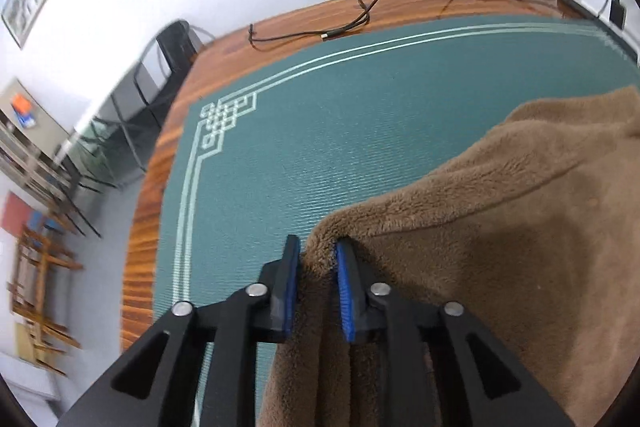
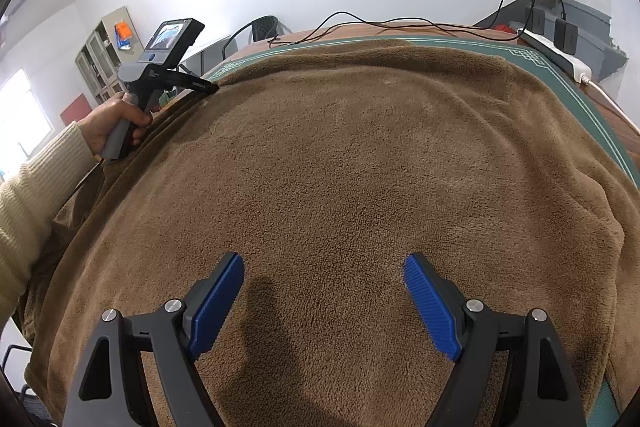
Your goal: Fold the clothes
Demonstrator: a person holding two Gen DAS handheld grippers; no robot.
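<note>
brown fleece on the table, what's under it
The brown fleece lies on a green mat over a wooden table. Whatever lies beneath its middle is covered.

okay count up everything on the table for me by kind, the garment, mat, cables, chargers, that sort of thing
Brown fleece garment: 1
Green mat: 1
Black cable lying loose on the wood: 1
White power strip: 1
Black plug-in adapters on the strip: 2
Total: 6

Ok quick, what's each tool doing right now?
Left tool: closed on the edge of the brown blanket.
Right tool: open, holding nothing, above the blanket.
</note>
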